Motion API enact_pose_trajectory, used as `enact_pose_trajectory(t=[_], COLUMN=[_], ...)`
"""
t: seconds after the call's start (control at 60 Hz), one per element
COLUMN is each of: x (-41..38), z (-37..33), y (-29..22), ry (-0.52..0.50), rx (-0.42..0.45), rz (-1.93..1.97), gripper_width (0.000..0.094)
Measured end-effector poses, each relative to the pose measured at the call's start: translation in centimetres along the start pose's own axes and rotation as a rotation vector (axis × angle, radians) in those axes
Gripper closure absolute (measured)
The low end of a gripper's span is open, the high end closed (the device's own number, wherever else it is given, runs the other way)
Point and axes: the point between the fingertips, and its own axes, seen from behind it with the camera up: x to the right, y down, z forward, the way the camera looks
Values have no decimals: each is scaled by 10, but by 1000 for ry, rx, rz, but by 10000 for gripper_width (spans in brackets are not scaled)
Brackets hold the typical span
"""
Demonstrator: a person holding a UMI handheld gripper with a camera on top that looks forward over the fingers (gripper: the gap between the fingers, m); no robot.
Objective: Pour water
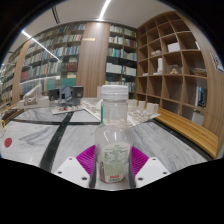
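A clear plastic water bottle (114,125) with a white cap (114,92) and a pale printed label stands upright between my fingers. My gripper (113,158) is shut on the bottle's lower body, with the magenta pads (87,157) pressing against its left and right sides. The bottle's base is hidden down between the fingers. No cup or other vessel shows near the bottle.
A marbled grey-white table (50,135) with a dark seam stretches ahead; a red round thing (8,142) lies at its left. Small objects and a screen (68,93) sit at the far end. Wooden shelves (175,60) and a bench (190,128) line the right.
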Motion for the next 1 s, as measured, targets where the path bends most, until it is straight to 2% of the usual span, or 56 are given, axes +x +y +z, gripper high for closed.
enact_pose_trajectory(t=[0.083,0.233,0.35,0.5,0.667,0.767,0.883,1.0], x=[-3,5,8,-21,-133,-226,-343,-463], z=[-3,-18,-38,-71,-106,-123,-133,-141], y=[2,-20,-76,-180,-294,-340,-359,-340], ry=[17,99,207,330,409,423,409,386], rx=[-11,-1,54,163,372,489,619,777], rz=[-22,-68,-167,-372,-758,-1006,-1291,-1626], gripper_width=[525,526,525,526,529,531,528,527])
